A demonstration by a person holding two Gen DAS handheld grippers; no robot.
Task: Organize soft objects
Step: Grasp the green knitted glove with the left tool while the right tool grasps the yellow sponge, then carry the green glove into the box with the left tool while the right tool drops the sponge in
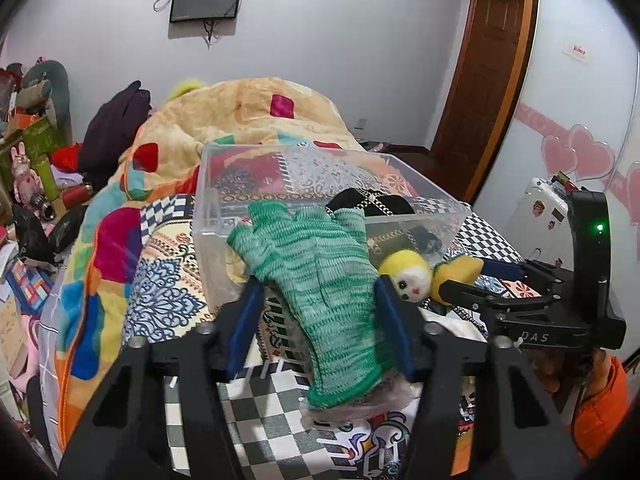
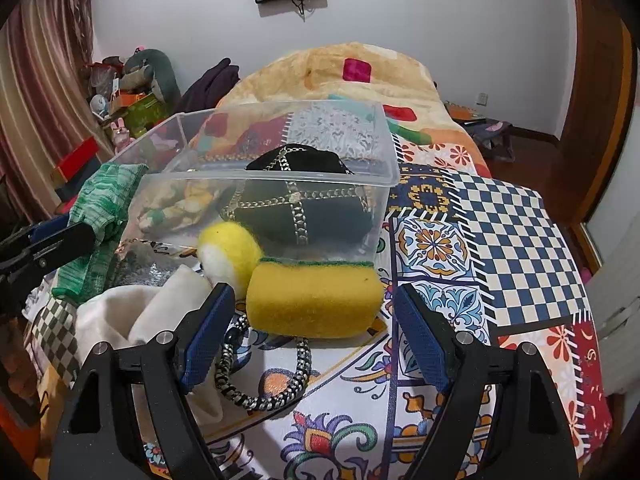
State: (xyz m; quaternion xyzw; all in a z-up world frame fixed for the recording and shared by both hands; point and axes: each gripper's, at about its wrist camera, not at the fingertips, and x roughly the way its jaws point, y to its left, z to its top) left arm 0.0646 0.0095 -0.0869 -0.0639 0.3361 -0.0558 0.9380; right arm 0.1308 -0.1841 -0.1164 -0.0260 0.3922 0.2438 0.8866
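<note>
While the left hand-held gripper (image 1: 320,308) clamps the glove (image 1: 320,280) before the bin (image 2: 384,168), the right hand-held gripper (image 2: 314,320), jaws apart, should straddle the sponge (image 2: 316,304) squarely.

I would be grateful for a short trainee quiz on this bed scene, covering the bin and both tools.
1. True or false: the clear bin is empty.
2. What is the left tool shut on? A. green knit glove B. red towel C. blue sock
3. Is the right tool open or shut, and what lies just ahead between its fingers?

Key: 1. False, a black chained bag lies inside. 2. A. 3. Open; the yellow sponge.
</note>
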